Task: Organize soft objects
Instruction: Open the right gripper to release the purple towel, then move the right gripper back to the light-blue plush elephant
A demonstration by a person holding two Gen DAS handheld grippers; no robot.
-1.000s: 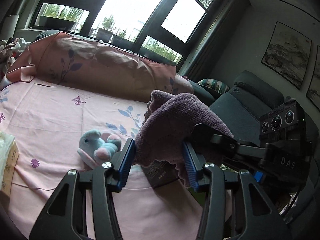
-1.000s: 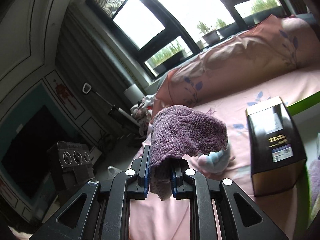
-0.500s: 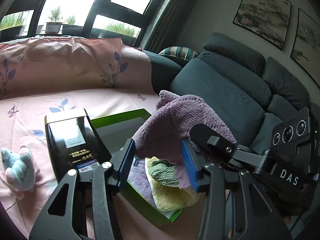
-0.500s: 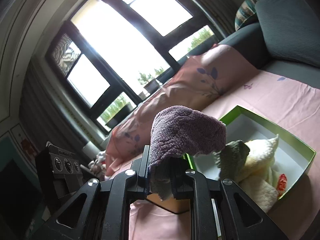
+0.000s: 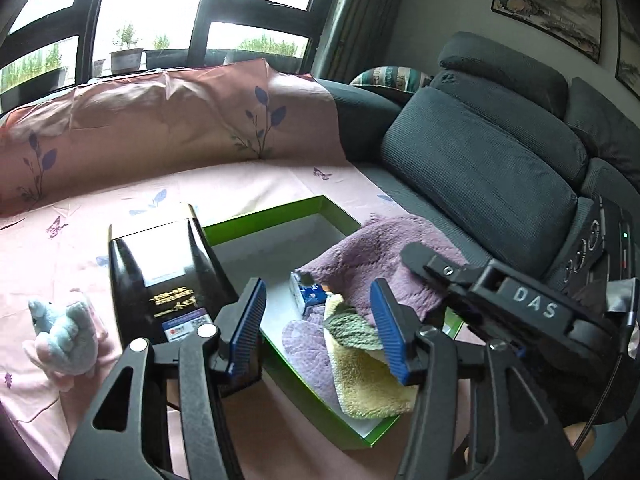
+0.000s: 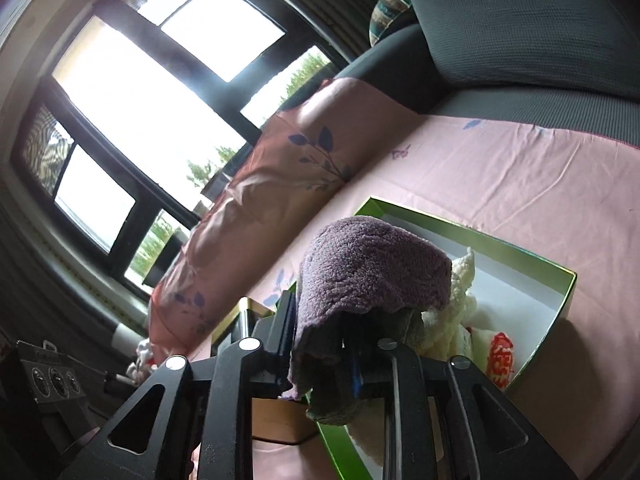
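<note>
1. Both grippers swung from the pink sheet to the green cardboard box point(image 5: 276, 216), carrying the fuzzy purple towel point(image 5: 384, 252).
2. Left gripper point(image 5: 320, 328) was opening, empty.
3. Right gripper point(image 6: 324, 344) was opening, towel apparently still draped between its jaws.
4. Blue-and-pink plush toy point(image 5: 66, 336), lower left, remained unboxed.

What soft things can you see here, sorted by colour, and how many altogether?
Purple: 2, the towel draped over the green box's edge and a cloth inside it
Yellow: 1, a towel in the box
Grey-green: 1, a cloth on top of it
Blue and pink: 1, a plush toy on the sheet
Total: 5
</note>
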